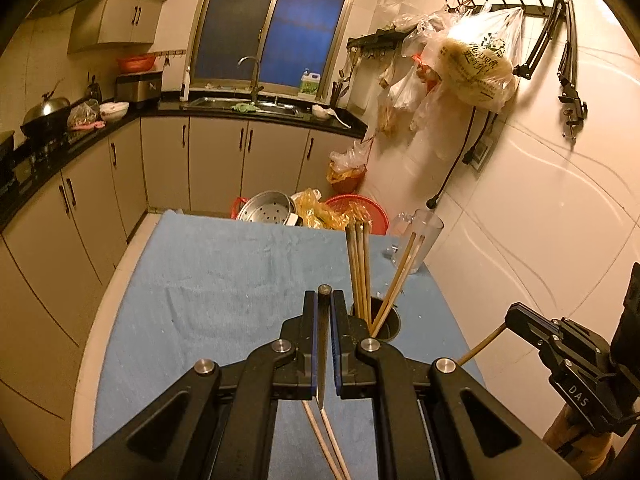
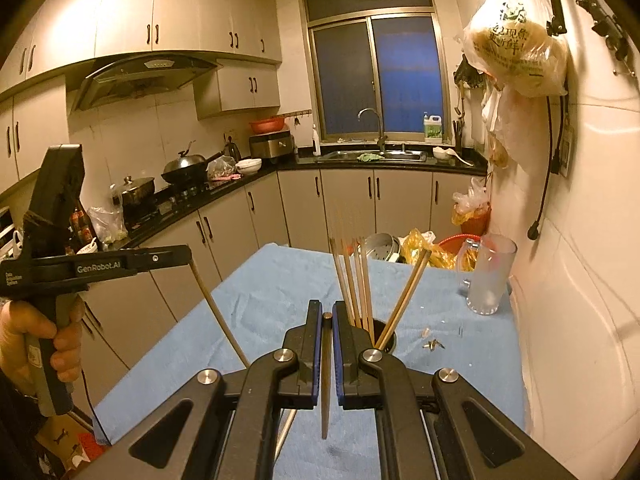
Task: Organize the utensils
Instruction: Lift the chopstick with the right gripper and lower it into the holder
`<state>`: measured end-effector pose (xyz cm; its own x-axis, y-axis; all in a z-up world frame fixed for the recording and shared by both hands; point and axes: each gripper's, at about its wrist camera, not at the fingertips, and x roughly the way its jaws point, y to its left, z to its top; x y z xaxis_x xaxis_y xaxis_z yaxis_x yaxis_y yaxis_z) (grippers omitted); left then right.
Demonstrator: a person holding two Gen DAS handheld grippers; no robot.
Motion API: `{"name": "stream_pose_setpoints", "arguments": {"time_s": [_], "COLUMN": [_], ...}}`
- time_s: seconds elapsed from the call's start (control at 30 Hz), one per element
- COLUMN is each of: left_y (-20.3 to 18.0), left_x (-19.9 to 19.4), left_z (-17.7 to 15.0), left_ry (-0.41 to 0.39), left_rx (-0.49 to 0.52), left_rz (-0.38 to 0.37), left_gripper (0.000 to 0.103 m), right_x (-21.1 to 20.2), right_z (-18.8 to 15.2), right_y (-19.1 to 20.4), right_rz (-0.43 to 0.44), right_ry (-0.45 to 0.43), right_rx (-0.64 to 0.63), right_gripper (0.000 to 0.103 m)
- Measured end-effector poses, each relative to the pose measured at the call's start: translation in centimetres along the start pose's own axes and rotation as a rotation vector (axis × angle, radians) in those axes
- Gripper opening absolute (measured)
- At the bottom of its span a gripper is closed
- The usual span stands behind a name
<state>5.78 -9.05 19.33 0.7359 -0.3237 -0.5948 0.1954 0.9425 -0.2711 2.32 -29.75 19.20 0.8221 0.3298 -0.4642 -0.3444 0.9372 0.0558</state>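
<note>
the table under a blue cloth fills the lower middle of both views, its far edge toward twelve o'clock. on it, just past the claws at about one o'clock, stands a dark round chopstick holder with bamboo chopsticks fanned upright in it. a clear glass mug stands near the wall at two o'clock. the left gripper is pressed together on a chopstick pair lifted off the cloth; the right gripper pinches a single chopstick. only the right wrist view shows the person's hand around the left gripper's handle, at nine o'clock, and small scraps on the cloth by the holder.
</note>
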Motion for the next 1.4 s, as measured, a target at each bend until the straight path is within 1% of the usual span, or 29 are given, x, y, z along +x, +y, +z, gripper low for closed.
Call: {"name": "stream_pose_setpoints", "arguments": {"time_s": [0.17,0.5,0.9,1.23,1.4], "left_y": [-0.5,-1.1,-2.1,-5.1,-6.5], "left_x": [-0.4,-0.1,-0.1,-0.4,0.2], "left_z": [0.5,0.6,1.5,4.5,5.9], "left_ry": [-0.015,-0.015,-0.027,-0.070,-0.094], "left_rx": [0.007,0.020,0.041,0.083,0.092], "left_rz": [-0.001,0.009,0.010,-0.019,-0.033], "left_gripper": [0.006,0.006,0.006,0.006,0.006], "right_x": [-0.5,-1.5,-3.0,-3.7,-3.3], "right_z": [0.6,1.6,4.2,7.9,9.2], "right_y": [0.2,0.2,-0.3,-0.9,-1.4], "right_rz": [-0.004,-0.012,-0.024,-0.055,-0.073], "right_ry": [-0.010,-0.027,-0.066,-0.118,-0.145], "right_rx": [-0.008,-0.007,-0.005,-0.010,-0.004], "right_gripper": [0.006,0.006,0.006,0.006,0.006]}}
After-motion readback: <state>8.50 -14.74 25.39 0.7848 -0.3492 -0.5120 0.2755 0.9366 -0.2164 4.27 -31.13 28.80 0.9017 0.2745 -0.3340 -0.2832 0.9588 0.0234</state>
